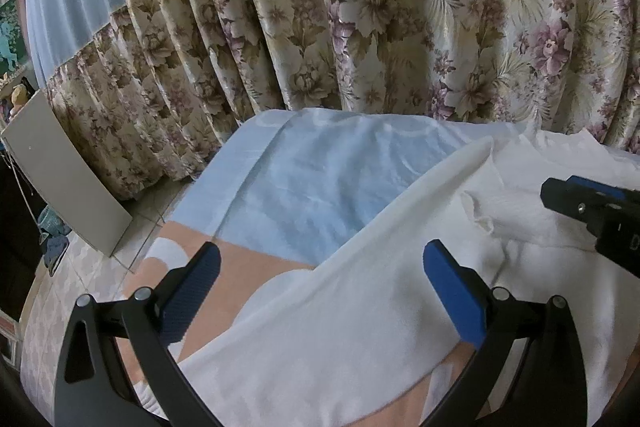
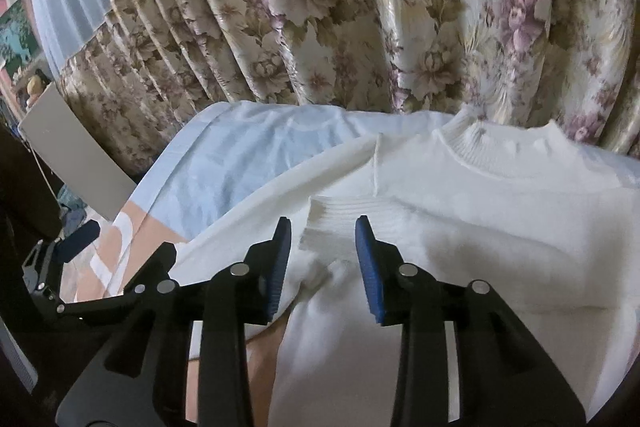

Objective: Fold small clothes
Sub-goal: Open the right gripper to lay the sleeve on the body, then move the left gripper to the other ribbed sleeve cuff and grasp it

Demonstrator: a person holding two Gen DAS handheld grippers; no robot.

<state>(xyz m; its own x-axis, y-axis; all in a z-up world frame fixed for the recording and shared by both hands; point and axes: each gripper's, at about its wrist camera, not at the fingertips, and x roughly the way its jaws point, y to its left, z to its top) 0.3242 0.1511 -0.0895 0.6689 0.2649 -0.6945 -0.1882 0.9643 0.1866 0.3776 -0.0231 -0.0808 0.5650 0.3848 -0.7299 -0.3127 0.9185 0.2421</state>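
A white knit sweater (image 2: 480, 211) lies spread on the bed, its ribbed collar (image 2: 504, 155) toward the curtain. One sleeve is folded across the body, and its ribbed cuff (image 2: 336, 227) lies just ahead of my right gripper (image 2: 322, 235), between the two open blue pads. Nothing is clamped there. In the left wrist view the sweater (image 1: 360, 307) drapes under my left gripper (image 1: 320, 263), which stands wide open above the sweater's left edge. The right gripper (image 1: 592, 211) shows at that view's right edge over the cuff (image 1: 480, 211).
The bed carries a light blue and peach sheet (image 1: 312, 179). A floral curtain (image 1: 360, 27) hangs close behind the bed. A grey board (image 1: 68, 183) leans at the left by the tiled floor, with clutter beside it.
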